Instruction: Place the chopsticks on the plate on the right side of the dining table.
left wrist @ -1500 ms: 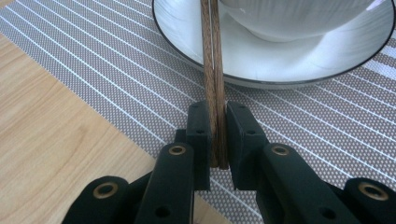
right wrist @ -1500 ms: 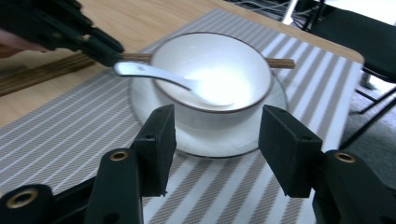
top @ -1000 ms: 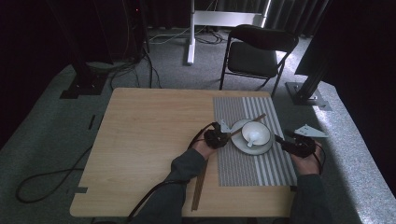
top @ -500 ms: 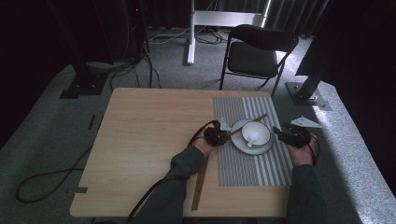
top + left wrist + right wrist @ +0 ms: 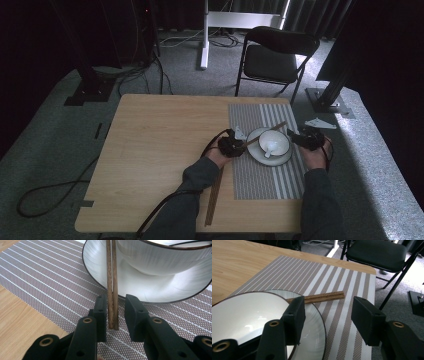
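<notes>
Vs the earlier high view, our right gripper (image 5: 300, 138) has slid in from the mat's right edge and now sits just beside the plate (image 5: 255, 152); our left gripper (image 5: 234, 146) is where it was, at the plate's left rim. Left jaws have just been opening: in the left gripper view (image 5: 113, 315) they stand apart w/ the chopsticks (image 5: 112, 285) between them, a gap on each side, pads not pressing. Right jaws have also just been opening a little; in the right gripper view (image 5: 327, 315) they're apart, nothing between them. The chopsticks (image 5: 265, 133) lie as a pair across the plate's far-left rim, near ends on the striped mat (image 5: 265, 180) at our left gripper, long axis running diagonally up-right, far ends on the mat beyond the plate. The high view shows a bowl (image 5: 273, 142) on the plate; left gripper view gives the gap at the pads, right gripper view the chopsticks' far ends (image 5: 324, 297) flush together.
</notes>
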### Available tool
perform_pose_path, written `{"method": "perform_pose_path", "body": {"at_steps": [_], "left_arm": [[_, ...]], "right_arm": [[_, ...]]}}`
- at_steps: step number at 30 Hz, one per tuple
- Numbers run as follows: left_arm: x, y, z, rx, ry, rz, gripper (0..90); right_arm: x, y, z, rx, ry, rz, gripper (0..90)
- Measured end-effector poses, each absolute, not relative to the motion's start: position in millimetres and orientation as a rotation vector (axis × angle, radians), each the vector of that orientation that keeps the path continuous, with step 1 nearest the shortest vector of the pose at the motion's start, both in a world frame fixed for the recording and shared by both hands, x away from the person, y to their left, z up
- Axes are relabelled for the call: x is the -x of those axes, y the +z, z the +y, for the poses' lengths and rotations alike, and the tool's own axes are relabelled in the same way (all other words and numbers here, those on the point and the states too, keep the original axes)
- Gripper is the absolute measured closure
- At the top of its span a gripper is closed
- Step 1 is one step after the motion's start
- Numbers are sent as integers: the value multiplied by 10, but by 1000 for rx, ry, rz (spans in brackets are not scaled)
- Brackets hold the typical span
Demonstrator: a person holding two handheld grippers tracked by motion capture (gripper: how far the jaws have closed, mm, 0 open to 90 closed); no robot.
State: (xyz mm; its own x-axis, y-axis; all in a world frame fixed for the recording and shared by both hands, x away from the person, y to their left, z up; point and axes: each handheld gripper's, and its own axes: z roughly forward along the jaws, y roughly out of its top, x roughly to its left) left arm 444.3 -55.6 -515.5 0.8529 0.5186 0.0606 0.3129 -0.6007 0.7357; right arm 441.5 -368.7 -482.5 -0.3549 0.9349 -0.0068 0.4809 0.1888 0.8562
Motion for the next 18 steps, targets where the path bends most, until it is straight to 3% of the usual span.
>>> {"method": "perform_pose_path", "body": {"at_steps": [18], "left_arm": [[-4315, -5184, -494, -2212, 351, 642, 636]], "right_arm": [[-4612, -4829, -3667, -1349, 1064, 1927, 419]]}}
